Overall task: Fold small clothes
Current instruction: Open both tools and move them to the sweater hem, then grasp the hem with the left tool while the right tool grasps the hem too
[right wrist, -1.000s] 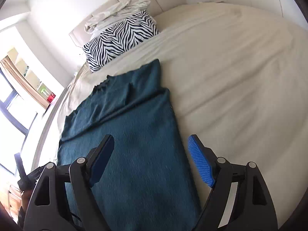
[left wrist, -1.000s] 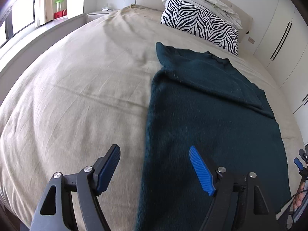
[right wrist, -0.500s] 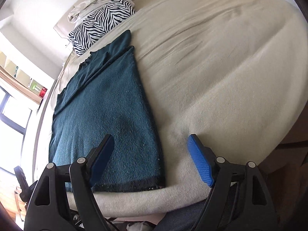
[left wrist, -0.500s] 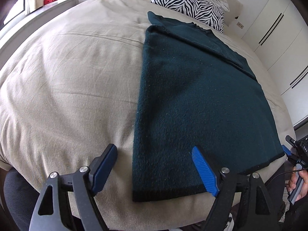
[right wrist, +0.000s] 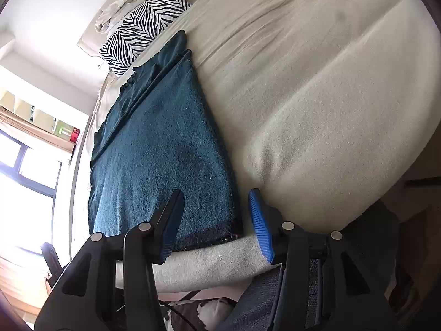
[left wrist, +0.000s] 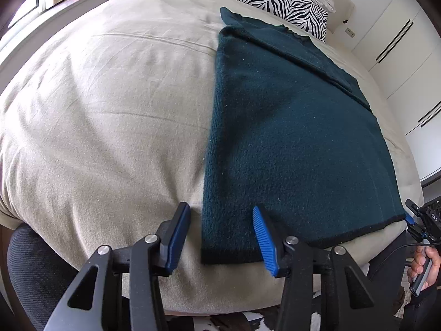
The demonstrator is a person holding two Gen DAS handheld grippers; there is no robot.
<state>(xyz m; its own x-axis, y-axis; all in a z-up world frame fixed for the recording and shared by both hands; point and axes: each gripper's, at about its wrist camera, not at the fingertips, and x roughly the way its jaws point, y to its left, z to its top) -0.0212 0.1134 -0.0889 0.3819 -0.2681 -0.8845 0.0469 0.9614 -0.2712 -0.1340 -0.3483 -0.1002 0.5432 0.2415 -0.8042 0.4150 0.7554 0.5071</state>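
A dark teal knitted garment (left wrist: 289,127) lies flat on the beige bed (left wrist: 110,110), its sleeves folded in at the far end and its black-edged hem at the near bed edge. My left gripper (left wrist: 222,215) is open and straddles the garment's near left hem corner, just above it. My right gripper (right wrist: 216,201) is open and straddles the near right hem corner of the garment (right wrist: 160,149). The right gripper also shows at the right edge of the left wrist view (left wrist: 413,220), held by a hand.
A zebra-striped pillow (left wrist: 275,0) with crumpled white bedding leans on the headboard at the far end. White wardrobes (left wrist: 399,49) stand on the right. A window and shelf (right wrist: 33,127) are on the left. A dark chair (left wrist: 33,262) is below the bed's near edge.
Both grippers have pulled back along the garment from its middle to the near hem. Each now stands over one hem corner, still open.
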